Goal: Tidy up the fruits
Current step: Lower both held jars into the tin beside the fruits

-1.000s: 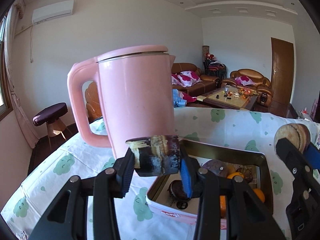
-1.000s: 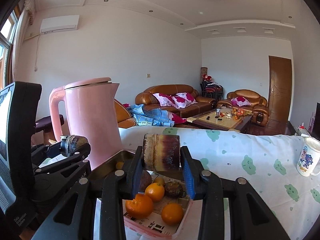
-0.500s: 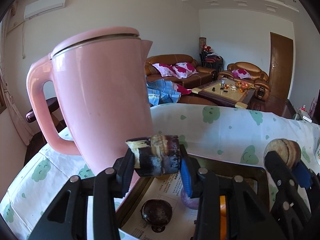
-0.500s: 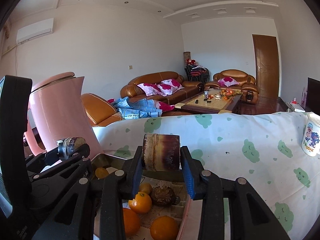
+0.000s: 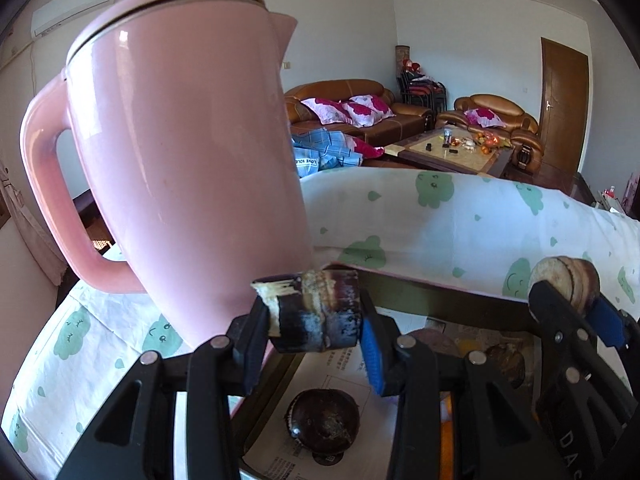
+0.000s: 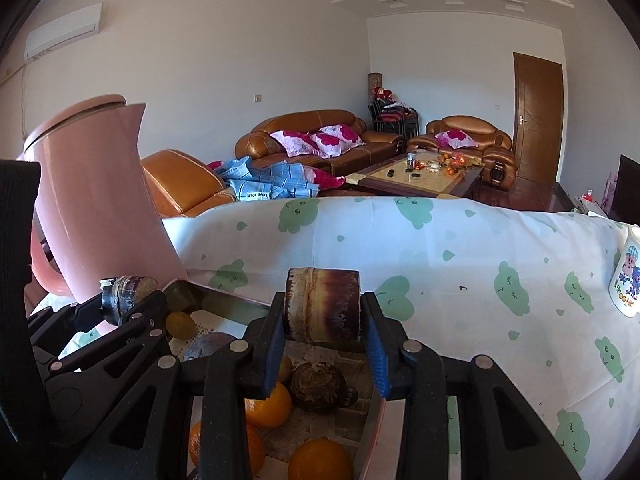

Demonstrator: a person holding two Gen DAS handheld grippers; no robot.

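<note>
My left gripper (image 5: 314, 326) is shut on a short, dark sugarcane piece (image 5: 316, 312) held crosswise above the tray (image 5: 432, 300). My right gripper (image 6: 324, 320) is shut on a second sugarcane piece (image 6: 322, 302), brown and purple, also over the tray (image 6: 224, 298). In the left wrist view the right gripper (image 5: 568, 292) shows at the right with its piece end-on. In the right wrist view the left gripper (image 6: 128, 300) shows at the left. The paper-lined tray holds oranges (image 6: 268, 402), a dark mangosteen (image 5: 324, 420) and another mangosteen (image 6: 318, 386).
A tall pink kettle (image 5: 180, 152) stands right beside the tray's left edge, close to my left gripper. A white cartoon mug (image 6: 628, 280) sits at the far right of the cloud-print tablecloth (image 6: 460, 272). Sofas and a coffee table lie beyond the table.
Both grippers have moved forward and down toward the tray, still holding their sugarcane pieces. The kettle now looms larger in the left wrist view.
</note>
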